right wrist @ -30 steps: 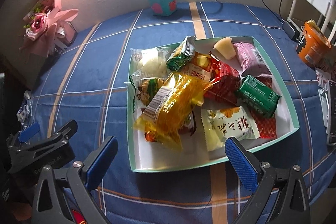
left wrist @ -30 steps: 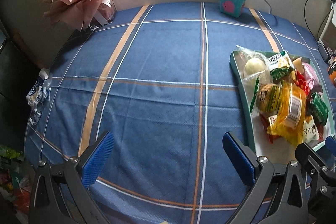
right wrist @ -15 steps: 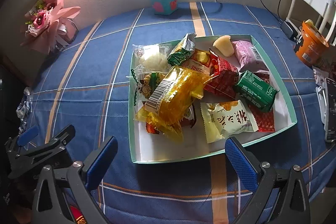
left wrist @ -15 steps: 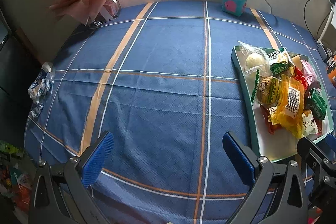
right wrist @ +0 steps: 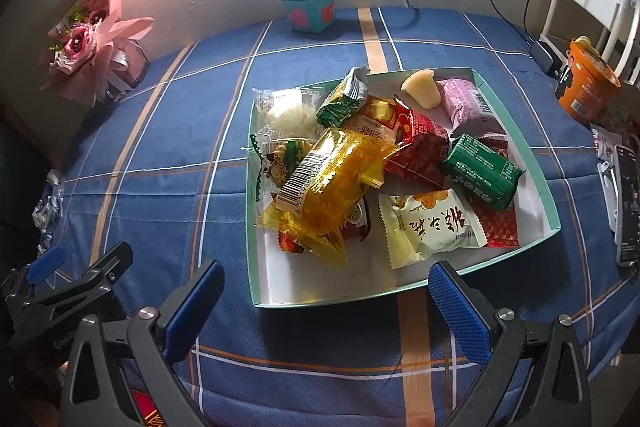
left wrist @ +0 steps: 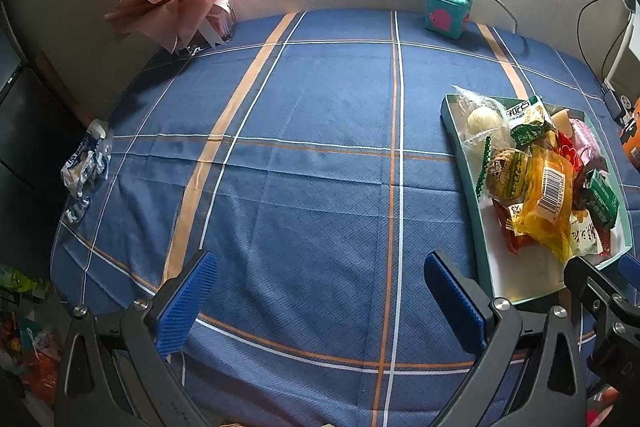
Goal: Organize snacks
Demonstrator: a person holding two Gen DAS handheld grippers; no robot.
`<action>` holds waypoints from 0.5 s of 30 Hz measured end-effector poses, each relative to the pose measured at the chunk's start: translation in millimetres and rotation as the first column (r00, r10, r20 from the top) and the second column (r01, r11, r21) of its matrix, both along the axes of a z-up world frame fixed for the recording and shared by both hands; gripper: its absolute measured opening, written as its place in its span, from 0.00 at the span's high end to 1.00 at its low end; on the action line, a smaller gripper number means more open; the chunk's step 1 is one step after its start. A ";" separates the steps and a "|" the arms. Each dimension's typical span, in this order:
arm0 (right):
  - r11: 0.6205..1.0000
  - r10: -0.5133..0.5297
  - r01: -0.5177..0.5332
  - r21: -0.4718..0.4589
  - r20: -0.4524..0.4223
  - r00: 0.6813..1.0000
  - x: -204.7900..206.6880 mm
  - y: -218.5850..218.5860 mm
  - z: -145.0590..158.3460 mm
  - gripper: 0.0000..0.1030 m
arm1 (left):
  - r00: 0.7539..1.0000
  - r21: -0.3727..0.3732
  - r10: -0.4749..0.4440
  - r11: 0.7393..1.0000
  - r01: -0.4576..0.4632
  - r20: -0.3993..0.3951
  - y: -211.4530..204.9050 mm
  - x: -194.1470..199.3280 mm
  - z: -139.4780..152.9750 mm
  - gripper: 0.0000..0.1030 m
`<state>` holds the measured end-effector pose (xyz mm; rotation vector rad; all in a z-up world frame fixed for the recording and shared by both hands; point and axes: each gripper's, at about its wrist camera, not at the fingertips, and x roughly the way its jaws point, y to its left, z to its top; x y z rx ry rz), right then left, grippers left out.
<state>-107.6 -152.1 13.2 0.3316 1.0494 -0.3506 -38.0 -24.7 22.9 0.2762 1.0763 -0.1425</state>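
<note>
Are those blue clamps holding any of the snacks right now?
No. The left gripper and right gripper are open and empty; the snacks lie in the tray.

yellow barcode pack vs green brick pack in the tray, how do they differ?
The yellow pack is translucent with a loose crinkled wrapper; the green pack is opaque, a tight rectangular block. The yellow pack looks the larger of the two. It lies on top of the pile toward the left of the tray; the green pack sits toward the right wall, over a red sachet. Both are sealed, lie flat and are untouched by either gripper.
</note>
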 end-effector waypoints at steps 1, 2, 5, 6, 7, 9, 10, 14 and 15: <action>1.000 0.001 -0.001 0.000 -0.001 1.000 0.2 -0.2 -0.3 0.00 | 1.000 0.002 -0.001 1.000 0.001 -0.001 -0.2 0.1 -0.3 0.00; 1.000 0.002 -0.002 0.001 -0.001 1.000 0.6 -0.2 -0.5 0.00 | 1.000 0.003 -0.002 1.000 0.002 -0.001 -0.1 0.0 -0.4 0.00; 1.000 0.002 -0.002 0.002 -0.002 1.000 0.9 -0.6 -0.9 0.00 | 1.000 0.004 -0.001 1.000 0.001 -0.002 0.1 0.6 -0.6 0.00; 1.000 0.003 -0.003 0.002 0.000 1.000 0.8 -0.9 -0.8 0.00 | 1.000 0.003 0.000 1.000 0.000 -0.003 -0.3 0.6 -0.6 0.00; 1.000 0.003 -0.003 0.002 0.002 1.000 0.9 -0.9 -0.6 0.00 | 1.000 0.001 0.000 1.000 0.000 -0.004 -0.2 1.0 -0.7 0.00; 1.000 0.004 -0.004 0.002 0.004 1.000 1.2 -1.0 -0.2 0.00 | 1.000 0.003 0.001 1.000 -0.001 -0.003 -0.4 1.5 -1.1 0.00; 1.000 0.005 -0.005 0.002 0.005 1.000 1.3 -1.2 0.0 0.00 | 1.000 0.004 0.000 1.000 0.000 -0.001 -0.5 1.9 -1.2 0.00; 1.000 0.008 -0.008 -0.005 0.013 1.000 1.8 -1.5 1.2 0.00 | 1.000 0.010 -0.007 1.000 0.007 0.005 -1.4 3.1 -1.4 0.00; 1.000 0.010 -0.010 -0.006 0.015 1.000 1.8 -1.3 1.6 0.00 | 1.000 0.014 -0.009 1.000 0.009 0.008 -1.3 3.4 -1.4 0.00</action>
